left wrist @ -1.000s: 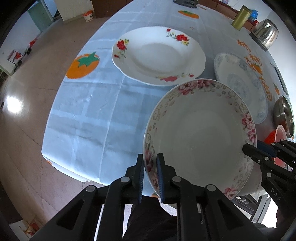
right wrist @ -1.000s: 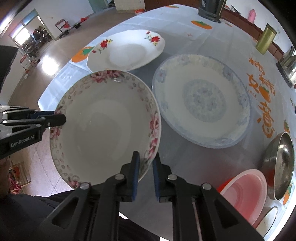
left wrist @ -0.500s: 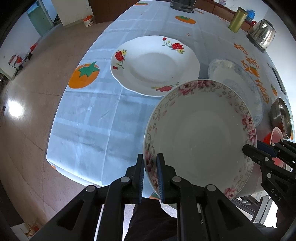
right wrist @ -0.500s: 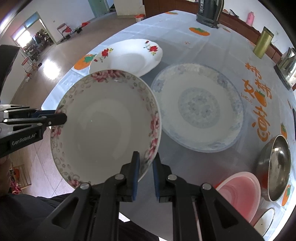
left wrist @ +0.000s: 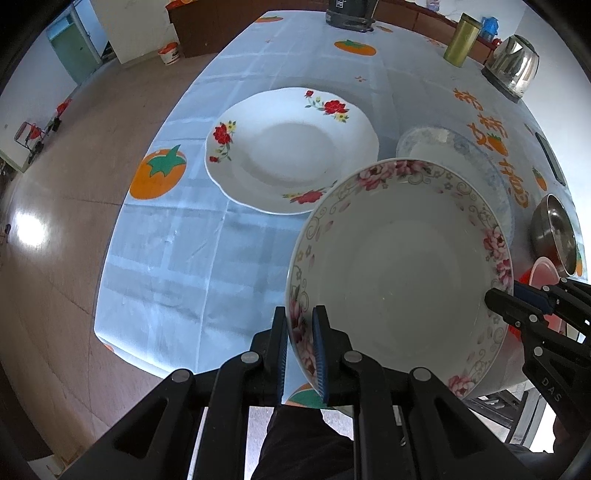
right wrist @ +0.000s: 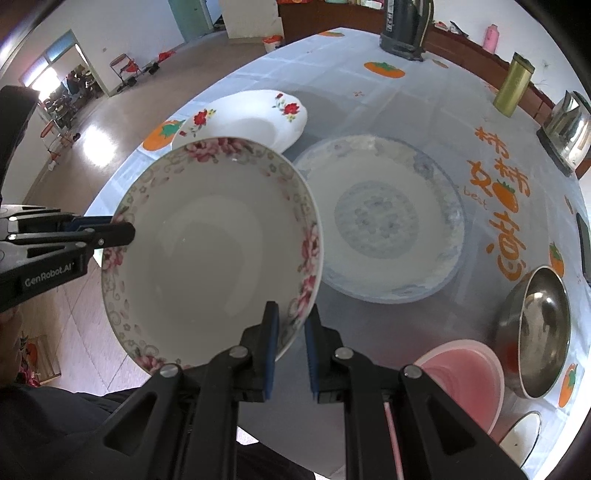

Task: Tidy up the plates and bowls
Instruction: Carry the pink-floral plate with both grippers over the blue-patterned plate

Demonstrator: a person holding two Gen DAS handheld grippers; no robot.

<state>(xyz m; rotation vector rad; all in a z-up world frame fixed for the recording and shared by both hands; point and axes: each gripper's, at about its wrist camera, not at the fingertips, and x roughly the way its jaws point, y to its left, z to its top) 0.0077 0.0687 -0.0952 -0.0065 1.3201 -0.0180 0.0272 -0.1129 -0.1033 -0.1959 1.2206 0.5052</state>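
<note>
I hold the pink-flowered bowl in the air above the near edge of the bench, one hand-held gripper on each side of its rim. My left hand-held gripper is clenched on the rim at the near left, one finger inside the bowl and one outside. My right hand-held gripper is clenched on the opposite side in the same way, with the rim pinched between its blue pads. In the left wrist view the right one shows at the far edge of the bowl; in the right wrist view the left one comes in from the left.

The bowl is empty and tilted a little, its opening facing up toward both cameras.

On the bench beyond it lies a white plate with red flowers, and beside that, to the right, a larger blue-patterned plate, partly hidden by the bowl in the left wrist view. At the right side of the bench stand a steel bowl and, just beside it, a pink bowl. Farther back are a green-gold tin, a kettle and a dark appliance.

The cloth on the bench is pale blue with orange persimmons.
</note>
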